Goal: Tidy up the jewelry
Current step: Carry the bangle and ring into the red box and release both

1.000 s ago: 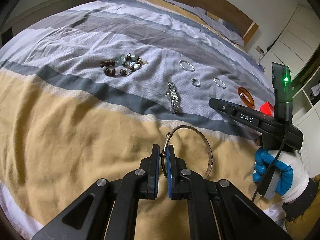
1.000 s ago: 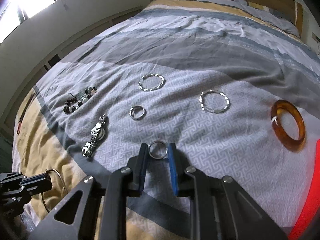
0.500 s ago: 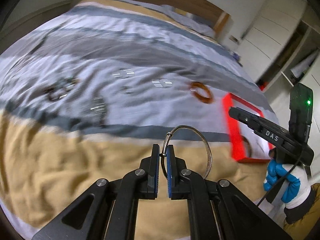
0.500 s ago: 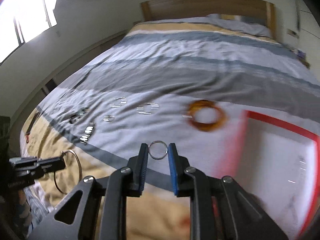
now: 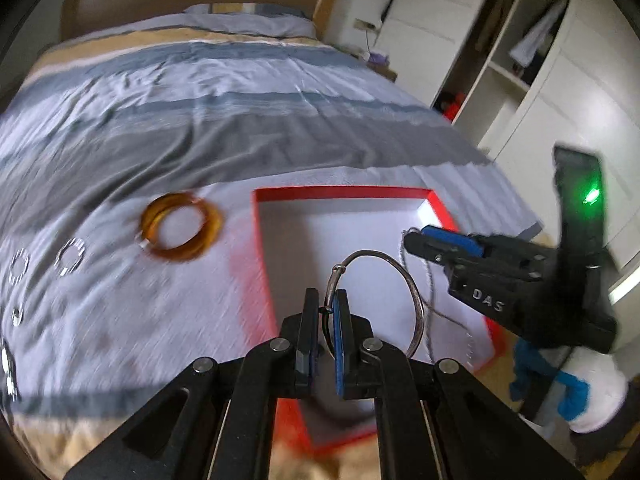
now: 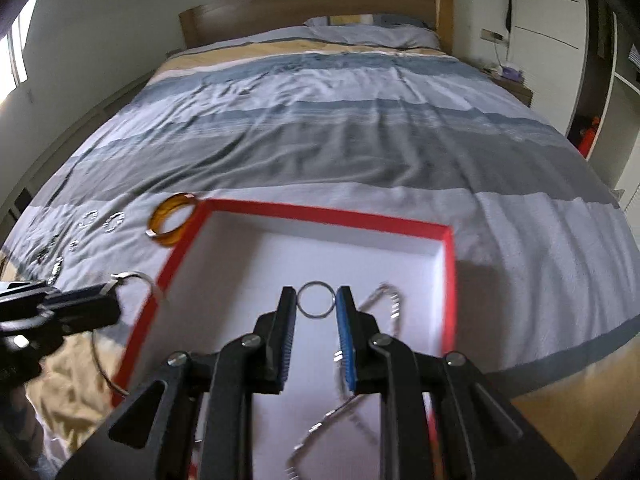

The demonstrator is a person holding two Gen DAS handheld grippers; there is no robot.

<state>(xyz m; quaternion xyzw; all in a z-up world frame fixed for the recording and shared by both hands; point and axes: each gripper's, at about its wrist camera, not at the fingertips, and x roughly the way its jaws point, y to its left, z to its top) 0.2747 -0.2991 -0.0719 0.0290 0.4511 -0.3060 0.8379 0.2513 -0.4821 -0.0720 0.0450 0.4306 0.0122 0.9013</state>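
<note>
My left gripper (image 5: 325,300) is shut on a large thin silver bangle (image 5: 416,300) and holds it above the red box with a white floor (image 5: 340,194). My right gripper (image 6: 316,300) is shut on a small silver ring (image 6: 316,301) over the same box (image 6: 328,214). A silver chain (image 6: 384,300) lies on the box floor. An amber bangle (image 5: 180,226) lies on the bed left of the box. The right gripper also shows in the left wrist view (image 5: 440,240), and the left gripper in the right wrist view (image 6: 108,300).
Several small silver rings (image 5: 70,254) and other jewelry lie on the striped bedcover (image 5: 200,100) at far left. A wooden headboard (image 6: 312,4) stands at the far end. White wardrobes (image 5: 520,60) stand right of the bed.
Both grippers have swung right from the jewelry spread to above the red box, each still holding its piece. The box has come fully into view.
</note>
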